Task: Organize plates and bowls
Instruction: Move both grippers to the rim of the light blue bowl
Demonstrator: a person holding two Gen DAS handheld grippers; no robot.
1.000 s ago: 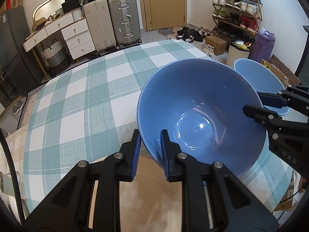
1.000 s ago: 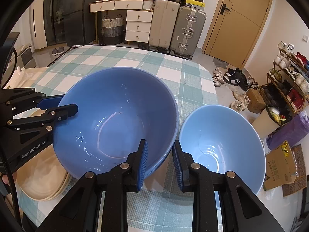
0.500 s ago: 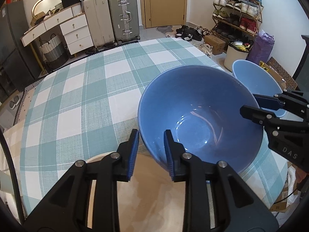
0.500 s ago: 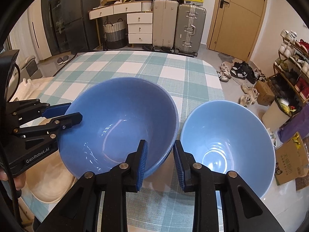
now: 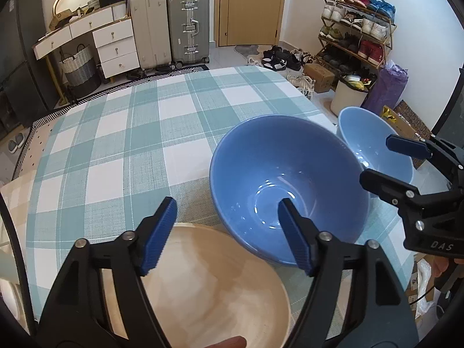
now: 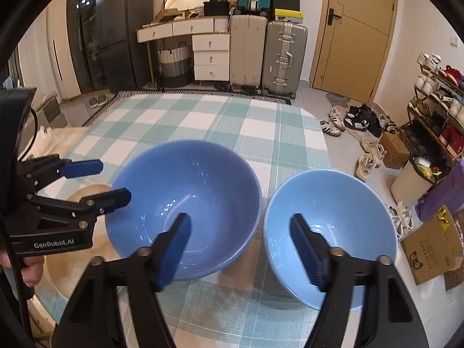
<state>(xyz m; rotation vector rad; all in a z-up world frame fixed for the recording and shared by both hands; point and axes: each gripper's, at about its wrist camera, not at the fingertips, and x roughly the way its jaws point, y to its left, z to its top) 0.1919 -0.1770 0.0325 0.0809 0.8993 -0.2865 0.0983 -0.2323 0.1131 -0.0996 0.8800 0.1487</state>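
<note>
Both opening grippers straddle the dark blue bowl's [image 5: 287, 185] rim, untouching.

Left black two-finger gripper with blue ribbed pads [image 5: 226, 232]: pitched downward, jaws opening, pads pressing on nothing. Right black two-finger gripper with blue ribbed pads [image 6: 240, 246]: likewise pitched downward, jaws opening, pads clear of any contact. A person's fingers [image 6: 27, 272] grasp the left gripper's handle.

— What sort of place is this?
— A lived-in home. Behind the checked table [image 6: 220, 121] stand suitcases [image 6: 269, 52] and a drawer unit [image 6: 211, 56]; right of it, a loaded shoe rack [image 5: 355, 26] and a wooden door [image 6: 356, 29].
</note>
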